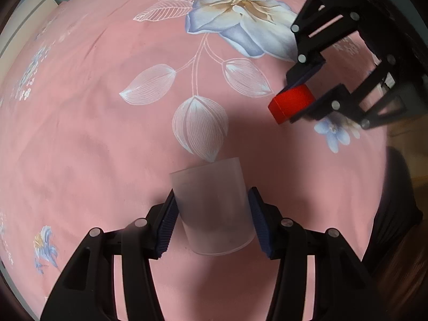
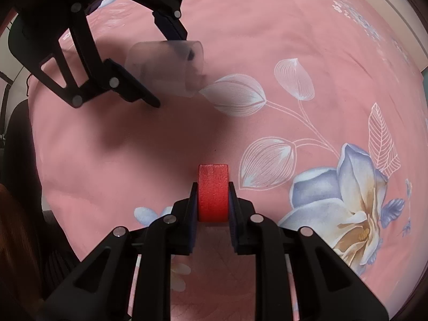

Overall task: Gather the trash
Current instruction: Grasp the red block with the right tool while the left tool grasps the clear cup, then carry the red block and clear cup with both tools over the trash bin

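A frosted, see-through plastic cup [image 1: 211,206] stands between the blue pads of my left gripper [image 1: 212,195], which is shut on its sides just above the pink bedspread [image 1: 107,107]. My right gripper [image 2: 213,187] is shut on a small red foam block [image 2: 213,195], gripping its two flat faces. In the left wrist view the right gripper [image 1: 290,104] with the red block [image 1: 291,101] is at the upper right. In the right wrist view the left gripper [image 2: 171,71] with the cup [image 2: 165,64] is at the upper left. Both grippers point steeply down at the bed.
The bedspread [image 2: 294,40] is pink with large blue and white flowers and fills both views. Its edge runs along the upper left [image 1: 50,8], beside cream furniture [image 1: 29,26]. A person's dark clothing [image 1: 396,214] is at the lower right.
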`<move>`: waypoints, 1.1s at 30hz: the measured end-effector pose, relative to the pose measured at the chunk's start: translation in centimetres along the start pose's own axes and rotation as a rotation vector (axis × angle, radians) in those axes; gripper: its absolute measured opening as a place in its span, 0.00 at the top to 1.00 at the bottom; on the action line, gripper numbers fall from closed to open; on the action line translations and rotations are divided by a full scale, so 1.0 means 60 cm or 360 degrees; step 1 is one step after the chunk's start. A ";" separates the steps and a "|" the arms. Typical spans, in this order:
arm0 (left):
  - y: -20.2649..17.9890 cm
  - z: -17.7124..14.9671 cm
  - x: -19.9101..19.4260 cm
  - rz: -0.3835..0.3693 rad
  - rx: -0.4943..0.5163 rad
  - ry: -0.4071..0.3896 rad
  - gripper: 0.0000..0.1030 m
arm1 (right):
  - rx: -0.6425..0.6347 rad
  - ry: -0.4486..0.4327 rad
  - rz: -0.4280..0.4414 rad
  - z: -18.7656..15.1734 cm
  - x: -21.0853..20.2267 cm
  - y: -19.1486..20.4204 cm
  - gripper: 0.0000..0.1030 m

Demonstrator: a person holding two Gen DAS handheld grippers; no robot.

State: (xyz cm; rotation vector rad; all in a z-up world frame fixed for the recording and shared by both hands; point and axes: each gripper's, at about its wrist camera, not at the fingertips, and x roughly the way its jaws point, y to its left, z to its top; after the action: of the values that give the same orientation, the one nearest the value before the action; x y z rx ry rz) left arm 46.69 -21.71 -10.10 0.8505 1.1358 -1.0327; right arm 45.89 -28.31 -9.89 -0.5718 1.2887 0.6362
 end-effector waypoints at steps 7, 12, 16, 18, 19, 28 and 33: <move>-0.022 -0.029 -0.026 0.0005 0.0038 -0.0015 0.47 | -0.0039 0.0058 0.0023 -0.008 -0.014 0.015 0.79; -0.036 -0.049 -0.049 0.0010 0.0062 -0.0023 0.47 | -0.0078 0.0100 0.0025 -0.011 -0.030 0.032 0.79; -0.038 -0.064 -0.073 0.0020 0.0080 -0.0022 0.47 | -0.0120 0.0120 0.0015 -0.012 -0.049 0.052 0.79; -0.047 -0.077 -0.087 0.0026 0.0094 -0.0021 0.47 | -0.0143 0.0127 0.0000 -0.013 -0.060 0.064 0.79; -0.052 -0.083 -0.092 0.0032 0.0103 -0.0022 0.47 | -0.0153 0.0128 -0.0003 -0.009 -0.065 0.069 0.79; -0.072 -0.120 -0.148 0.0084 0.0139 -0.0010 0.47 | -0.0248 0.0143 -0.0030 -0.001 -0.115 0.143 0.79; -0.090 -0.150 -0.176 0.0112 0.0130 -0.0017 0.47 | -0.0286 0.0155 -0.0057 -0.003 -0.136 0.179 0.80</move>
State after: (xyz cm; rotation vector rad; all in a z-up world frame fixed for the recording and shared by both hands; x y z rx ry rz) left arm 37.86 -12.86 -2.02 0.9421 1.0533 -1.0295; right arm 36.82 -21.79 -2.28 -0.7800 1.3172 0.7063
